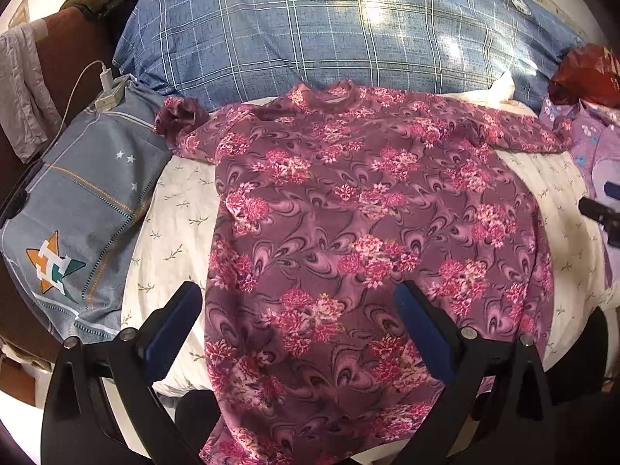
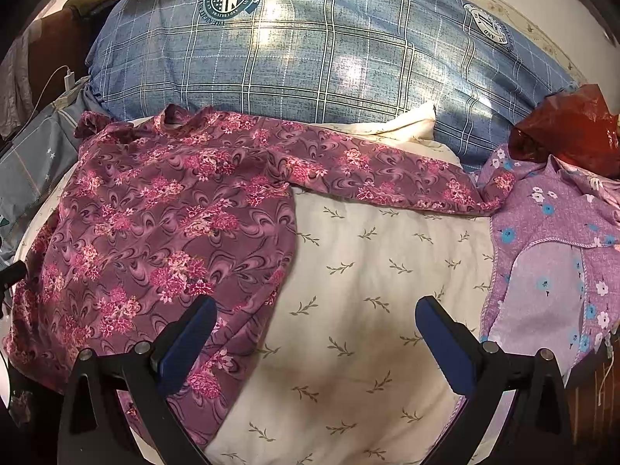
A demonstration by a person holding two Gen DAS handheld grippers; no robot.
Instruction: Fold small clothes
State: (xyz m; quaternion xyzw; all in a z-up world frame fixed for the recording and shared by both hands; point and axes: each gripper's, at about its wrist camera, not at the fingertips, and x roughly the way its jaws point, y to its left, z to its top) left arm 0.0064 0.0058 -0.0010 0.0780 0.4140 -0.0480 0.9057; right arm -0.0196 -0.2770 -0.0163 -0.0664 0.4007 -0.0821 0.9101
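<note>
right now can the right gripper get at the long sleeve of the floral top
Probably yes: the right gripper is open, with only bare sheet between it and the outstretched sleeve ahead.

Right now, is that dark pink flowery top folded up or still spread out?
Spread out. The flowery top lies flat on the cream sheet, collar up, one sleeve stretched sideways, no fold showing.

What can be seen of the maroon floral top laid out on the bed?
The maroon floral top lies flat, front up, on the cream leaf-print sheet. It looks like thin, soft printed fabric: pink flower clusters over dark swirls, with a round neck toward the blue plaid pillow. One long sleeve stretches out to reach the lilac flowered garment; the other is bunched by the grey pillowcase. Its hem hangs over the near edge. Nothing grips it.
</note>
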